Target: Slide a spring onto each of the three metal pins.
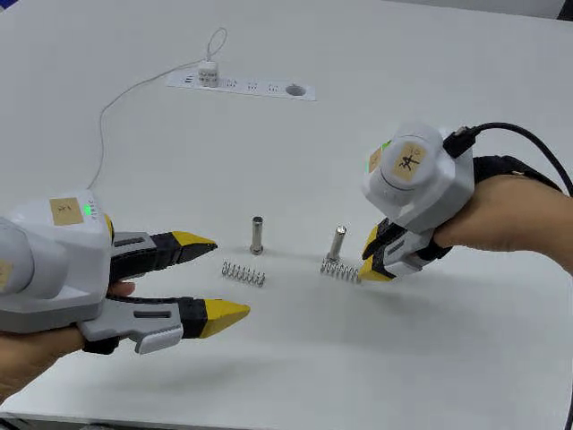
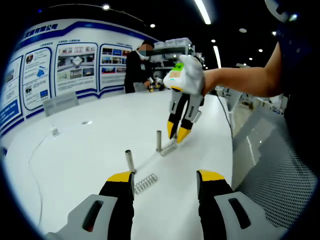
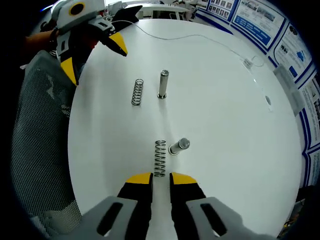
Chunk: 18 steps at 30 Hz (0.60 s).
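My right gripper [image 3: 160,178] has its fingers nearly together at a thin coiled spring's [image 3: 159,157] end, with a shiny pin [image 3: 179,146] at two o'clock. I cannot tell if they pinch. My left gripper [image 1: 232,276] is spread wide.

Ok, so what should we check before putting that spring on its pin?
1. Left pin and right pin standing upright: ok.
2. Both pins bare, ready for springs: ok.
3. Right gripper lined up, with the end of the right spring between its tips: ok.
4. Firm grip on that spring: cannot tell.
5. Left gripper open, left spring lying free nearby: ok.
6. Three pins wanted, I count two: not ok.
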Available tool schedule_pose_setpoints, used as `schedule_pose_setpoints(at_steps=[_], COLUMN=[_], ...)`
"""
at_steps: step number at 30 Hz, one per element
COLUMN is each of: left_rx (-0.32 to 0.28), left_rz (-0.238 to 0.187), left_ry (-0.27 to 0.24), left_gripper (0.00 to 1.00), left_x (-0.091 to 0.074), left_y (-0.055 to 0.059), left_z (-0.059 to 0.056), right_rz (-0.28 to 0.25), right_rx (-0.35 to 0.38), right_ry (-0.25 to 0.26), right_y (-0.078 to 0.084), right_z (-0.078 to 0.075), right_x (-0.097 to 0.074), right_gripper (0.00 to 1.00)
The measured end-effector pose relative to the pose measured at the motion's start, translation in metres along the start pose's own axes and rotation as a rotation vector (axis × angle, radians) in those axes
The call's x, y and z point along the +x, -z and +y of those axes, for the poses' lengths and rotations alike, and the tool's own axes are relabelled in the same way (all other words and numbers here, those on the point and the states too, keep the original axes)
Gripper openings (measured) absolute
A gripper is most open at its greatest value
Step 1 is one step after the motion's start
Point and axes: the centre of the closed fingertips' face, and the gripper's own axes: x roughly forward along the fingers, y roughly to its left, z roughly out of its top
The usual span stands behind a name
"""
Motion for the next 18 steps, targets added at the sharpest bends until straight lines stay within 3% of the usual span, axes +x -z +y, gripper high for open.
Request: schedule_pose_setpoints(at_steps=[18], left_rx=[0.002], left_rz=[0.001], left_ry=[0.008], left_gripper=[0.51], left_x=[0.003], left_y=[0.000], left_z=[-0.002], right_rz=[0.019], right_rx=[-0.008], right_ry=[-0.021], right_y=[0.005], right_z=[-0.006], right_x=[0.023], right_gripper=[0.12])
